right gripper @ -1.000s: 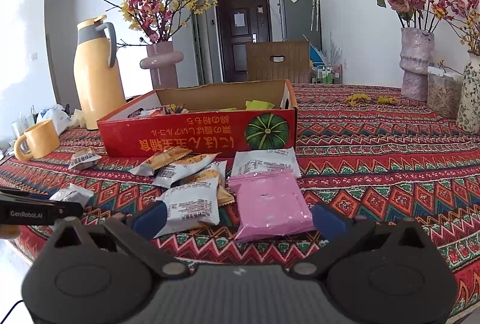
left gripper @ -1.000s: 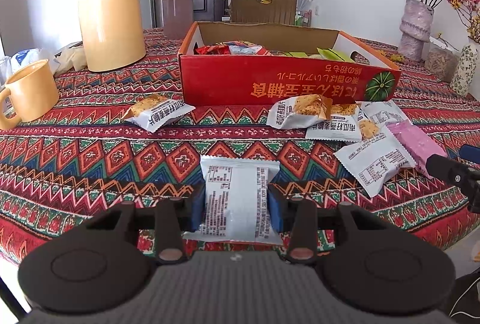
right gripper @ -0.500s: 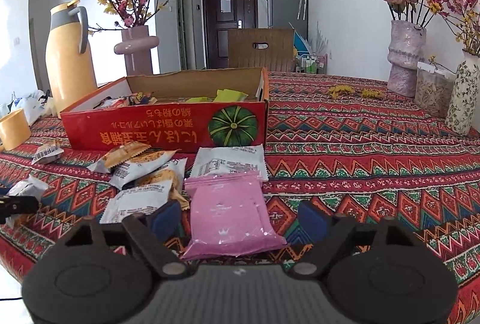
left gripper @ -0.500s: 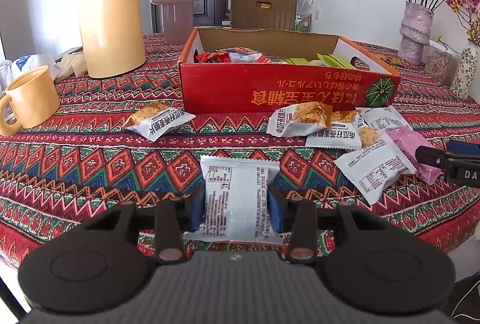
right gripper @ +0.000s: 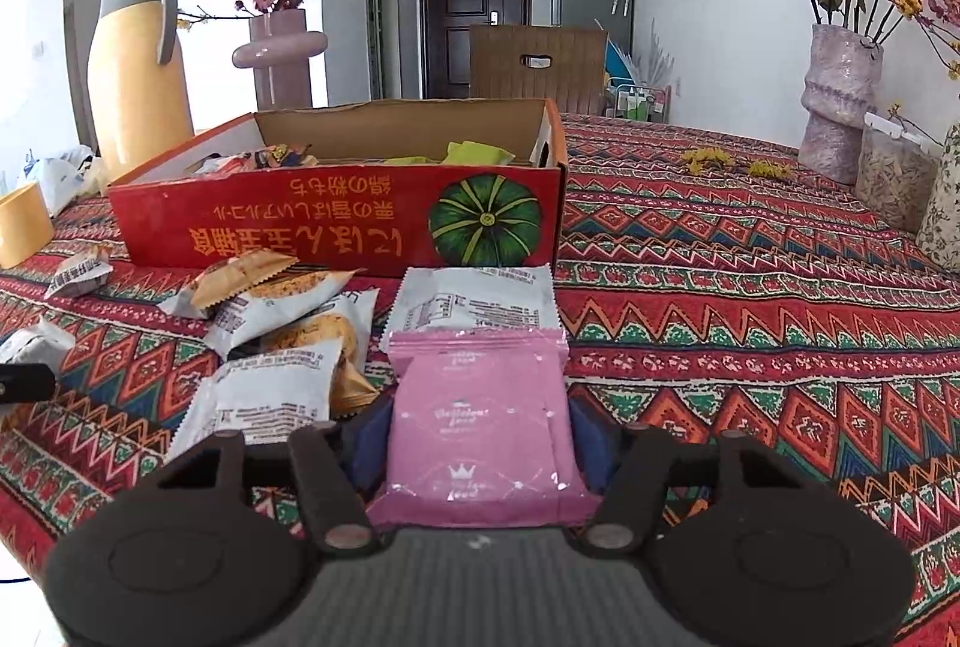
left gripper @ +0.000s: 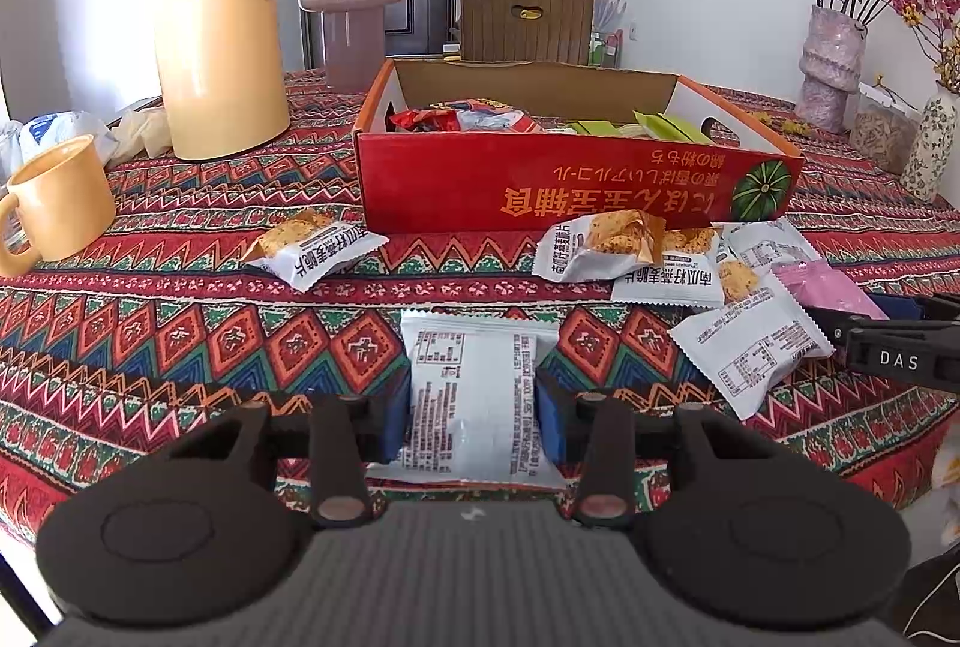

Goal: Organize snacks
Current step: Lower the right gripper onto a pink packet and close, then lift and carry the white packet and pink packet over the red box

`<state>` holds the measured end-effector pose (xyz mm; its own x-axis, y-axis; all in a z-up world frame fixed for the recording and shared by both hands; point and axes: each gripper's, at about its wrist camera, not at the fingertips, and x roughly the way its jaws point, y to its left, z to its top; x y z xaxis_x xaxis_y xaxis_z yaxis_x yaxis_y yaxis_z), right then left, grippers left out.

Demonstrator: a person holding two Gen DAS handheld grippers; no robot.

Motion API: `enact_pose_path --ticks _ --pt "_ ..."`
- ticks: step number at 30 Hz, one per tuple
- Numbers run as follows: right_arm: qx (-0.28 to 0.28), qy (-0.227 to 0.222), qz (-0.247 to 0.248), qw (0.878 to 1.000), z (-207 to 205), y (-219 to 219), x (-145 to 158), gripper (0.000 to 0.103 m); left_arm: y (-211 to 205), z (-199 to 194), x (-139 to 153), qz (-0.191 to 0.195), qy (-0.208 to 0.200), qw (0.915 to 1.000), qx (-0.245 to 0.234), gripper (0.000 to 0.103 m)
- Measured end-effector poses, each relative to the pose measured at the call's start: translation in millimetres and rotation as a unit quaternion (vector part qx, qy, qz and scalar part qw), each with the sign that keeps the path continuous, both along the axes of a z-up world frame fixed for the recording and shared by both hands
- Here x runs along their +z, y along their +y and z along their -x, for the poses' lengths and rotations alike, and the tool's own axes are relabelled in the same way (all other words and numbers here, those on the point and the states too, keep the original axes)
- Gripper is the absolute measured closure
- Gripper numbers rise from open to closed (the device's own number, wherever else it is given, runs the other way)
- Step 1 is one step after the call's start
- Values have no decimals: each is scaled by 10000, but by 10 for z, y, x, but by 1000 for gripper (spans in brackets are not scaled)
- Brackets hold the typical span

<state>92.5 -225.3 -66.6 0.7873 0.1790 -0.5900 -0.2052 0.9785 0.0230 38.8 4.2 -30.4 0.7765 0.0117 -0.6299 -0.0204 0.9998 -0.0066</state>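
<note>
Two grippers are working over the patterned tablecloth [right gripper: 750, 287]. Left gripper [left gripper: 474, 422] is clamping a white snack packet [left gripper: 471, 389] between its blue pads, near the table's front edge. Right gripper [right gripper: 480, 443] has just been closing its jaws; its pads are now touching both sides of a pink packet [right gripper: 480, 419], lying just in front of the red cardboard box [right gripper: 336, 221]. Several loose white packets [right gripper: 270, 395] are lying just left of it.
</note>
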Motion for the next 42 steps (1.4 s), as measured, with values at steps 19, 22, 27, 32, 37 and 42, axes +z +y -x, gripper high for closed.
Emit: enact_pose_path --ticks 19,22,27,32,37,42 --pt "-187 -497 -46 9986 36 -67 244 42 -110 -179 195 13 -336 9993 -135 61" --pt "-160 -617 -72 9979 -3 -45 317 42 -142 -239 253 10 -436 9989 -165 61" --pt "-87 -833 -138 9964 -82 8 457 42 -182 -381 373 -16 -593 9981 -194 61" --pt "17 -1013 -206 9946 -210 89 599 42 -224 -516 498 -51 -766 9968 -222 61" --pt "151 -1129 -236 9932 -372 191 714 42 -278 -680 608 -112 -896 9955 -275 61" --pt "248 -1223 -282 9918 -585 296 827 42 -319 -850 700 -143 -1028 9941 -329 61"
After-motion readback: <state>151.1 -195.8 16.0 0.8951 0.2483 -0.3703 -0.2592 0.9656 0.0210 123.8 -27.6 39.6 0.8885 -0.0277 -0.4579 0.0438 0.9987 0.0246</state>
